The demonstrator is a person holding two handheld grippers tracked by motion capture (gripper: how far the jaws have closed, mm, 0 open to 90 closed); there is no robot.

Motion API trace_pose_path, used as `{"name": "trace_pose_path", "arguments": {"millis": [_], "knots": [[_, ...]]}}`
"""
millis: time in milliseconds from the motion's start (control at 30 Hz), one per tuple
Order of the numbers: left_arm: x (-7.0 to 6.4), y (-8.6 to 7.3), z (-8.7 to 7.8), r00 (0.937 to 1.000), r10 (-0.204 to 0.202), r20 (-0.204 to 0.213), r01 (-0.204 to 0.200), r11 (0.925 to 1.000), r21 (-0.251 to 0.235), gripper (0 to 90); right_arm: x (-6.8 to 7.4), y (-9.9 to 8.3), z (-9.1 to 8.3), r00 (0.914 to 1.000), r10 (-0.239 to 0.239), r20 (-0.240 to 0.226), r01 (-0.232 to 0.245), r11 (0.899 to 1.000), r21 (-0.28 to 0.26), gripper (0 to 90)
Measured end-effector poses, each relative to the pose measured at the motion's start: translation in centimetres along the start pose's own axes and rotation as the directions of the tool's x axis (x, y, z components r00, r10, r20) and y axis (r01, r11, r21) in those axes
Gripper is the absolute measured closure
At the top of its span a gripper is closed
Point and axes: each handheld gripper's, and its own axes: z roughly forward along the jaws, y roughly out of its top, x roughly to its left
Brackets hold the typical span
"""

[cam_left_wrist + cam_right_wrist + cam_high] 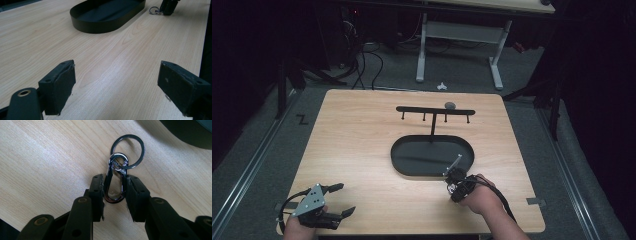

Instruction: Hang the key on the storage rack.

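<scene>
I had my right gripper (114, 191) down at the near edge of the oval black tray (399, 150), its jaws pinched on the two long sides of a silver carabiner clip (115, 182). The clip lay flat on the wooden worktop (357, 150), and a dark split key ring (128, 151) hung through its small end, lying on the wood just beyond the jaws and short of the tray wall. From the left gripper view the same ring (153, 10) showed beside the tray's rim, touching the worktop.

My left gripper (339, 200) sat well apart at the near left corner, jaws spread wide over bare wood and holding nothing.

I judged this to be the grasp step: the clip was caught but not yet lifted. Behind the tray stood a black rack (434, 111) with a crossbar and four short pegs hanging down, which I took for the likely goal. The next move called for a straight lift, keeping the pinch firm, since the clip's smooth rounded sides could slip or twist between the pads. The ring would then dangle free, so I would have to carry it slowly across the tray and bring the ring's opening level with a peg tip.
</scene>
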Motion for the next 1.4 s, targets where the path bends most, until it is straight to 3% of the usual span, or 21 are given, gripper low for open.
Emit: {"name": "trace_pose_path", "arguments": {"millis": [100,267,433,867,900,1000,1400], "knots": [[0.0,0.0,0.0,1.0000,0.002,-0.002,-0.002,1.0000,0.000,15.3,0.0,-0.2,0.0,1.0000,-0.002,-0.006,0.002,1.000,-0.006,68.1],[0.0,0.0,0.1,1.0000,0.001,-0.006,-0.001,1.0000,0.000,15.3,-0.8,-0.8,-1.1,0.9992,0.030,-0.026,-0.031,0.998,-0.060,68.2],[0.1,0.1,0.1,1.0000,0.002,-0.007,-0.002,1.0000,0.000,15.3,-1.3,-1.4,-2.4,0.9981,0.061,-0.005,-0.061,0.995,-0.073,68.2],[0.1,0.0,0.1,1.0000,0.001,-0.008,-0.001,1.0000,-0.005,15.3,-2.7,-2.2,-5.3,0.9953,0.086,0.044,-0.081,0.990,-0.114,68.2],[0.1,0.0,0.1,1.0000,0.000,-0.008,0.000,1.0000,-0.005,15.3,-3.0,-2.1,-5.5,0.9965,0.065,0.052,-0.059,0.991,-0.119,68.2],[0.1,0.0,0.0,1.0000,-0.001,-0.008,0.001,1.0000,-0.005,15.3,-3.3,-2.1,-6.2,0.9944,0.084,0.064,-0.076,0.990,-0.122,68.2],[0.1,0.0,0.0,1.0000,-0.003,-0.001,0.003,1.0000,-0.002,15.3,-4.4,-1.9,-8.6,0.9905,0.114,0.076,-0.102,0.984,-0.146,68.2]]}}
